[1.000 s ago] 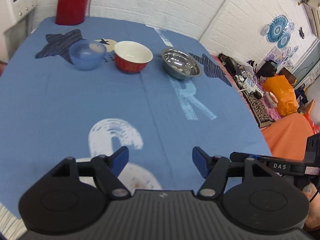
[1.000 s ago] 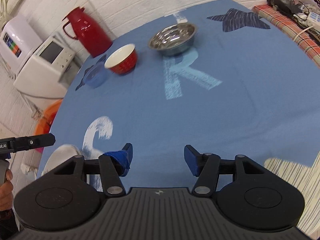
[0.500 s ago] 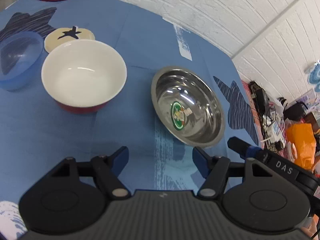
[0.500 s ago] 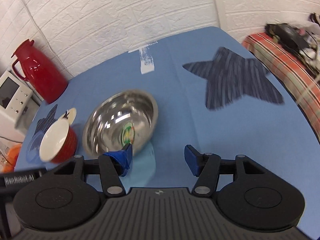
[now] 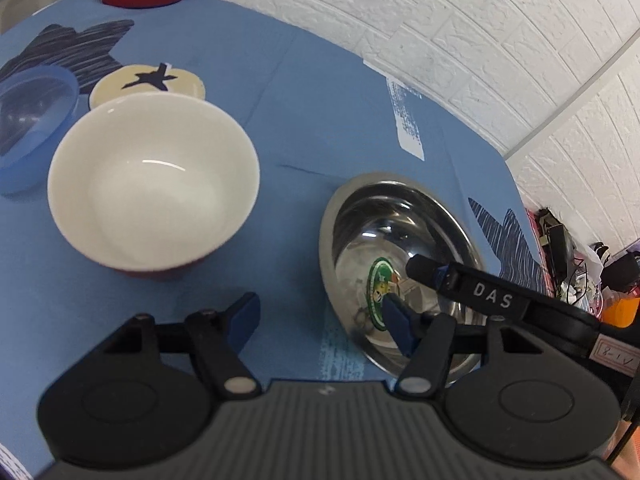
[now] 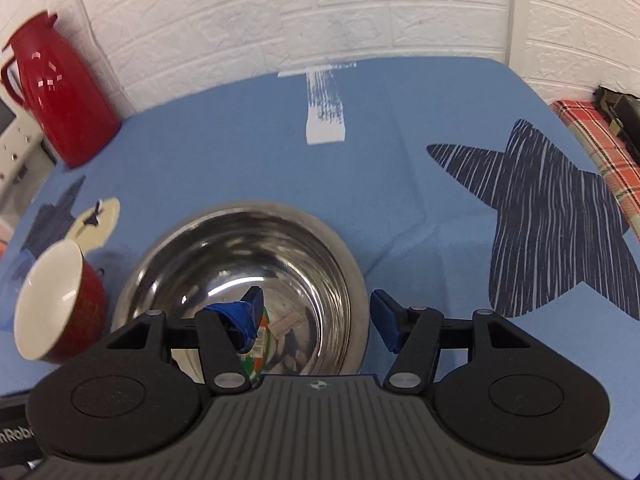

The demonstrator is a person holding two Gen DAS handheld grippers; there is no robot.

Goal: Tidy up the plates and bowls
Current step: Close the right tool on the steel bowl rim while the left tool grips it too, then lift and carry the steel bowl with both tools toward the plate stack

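The shiny round metal bowl [image 6: 244,276] sits on the bench with the blue cloth [image 6: 400,200], just beside the red bowl with the white inside [image 5: 152,196]. The right gripper [image 6: 316,318] has its fingers wide open, one on each side of the metal rim, probably to pinch it. The left gripper [image 5: 320,320] is open too and holds nothing. A see-through blue bowl [image 5: 32,116] waits further left.

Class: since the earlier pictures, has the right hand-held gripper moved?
Yes. The right hand-held gripper advanced toward the brick wall, now straddling the steel bowl rim.
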